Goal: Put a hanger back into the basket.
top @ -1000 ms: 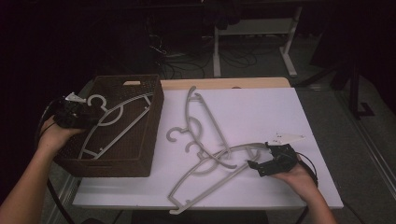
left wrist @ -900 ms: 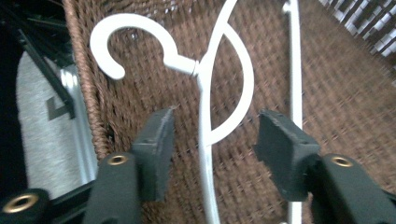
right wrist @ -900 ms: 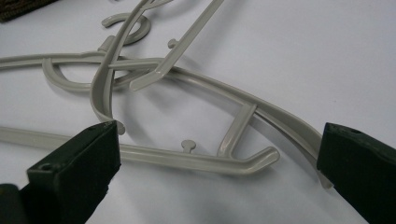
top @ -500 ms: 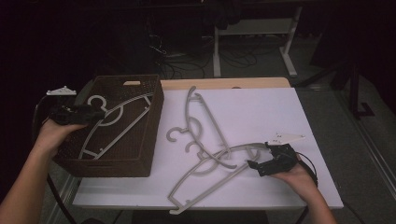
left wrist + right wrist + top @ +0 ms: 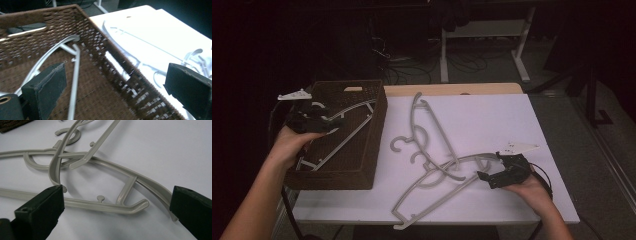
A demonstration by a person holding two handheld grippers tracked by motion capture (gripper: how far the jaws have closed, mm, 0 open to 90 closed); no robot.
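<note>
A brown wicker basket [image 5: 371,150] stands at the table's left with one grey hanger [image 5: 343,140] lying inside it. My left gripper [image 5: 328,123] hovers over the basket's left part. Its jaws have just been opening and now stand wide with nothing between them. In the left gripper view that hanger [image 5: 75,62] lies on the basket floor [image 5: 100,100] below the gripper [image 5: 117,87]. Two more grey hangers [image 5: 432,130] [image 5: 437,192] lie crossed on the white table. My right gripper [image 5: 117,207] is open, low over the table, with the end of the lower hanger [image 5: 110,206] between its jaws, untouched.
The white table [image 5: 502,115] has bare room at its back right. A wooden strip [image 5: 452,89] runs along its far edge. Beyond it are a dark floor, cables and white frame legs [image 5: 524,60]. The basket's right wall [image 5: 120,72] stands between the left gripper and the table hangers.
The left gripper has opened and let go of the hanger, which now rests in the basket; the hand has lifted and shifted a little. The right hand has kept still.
</note>
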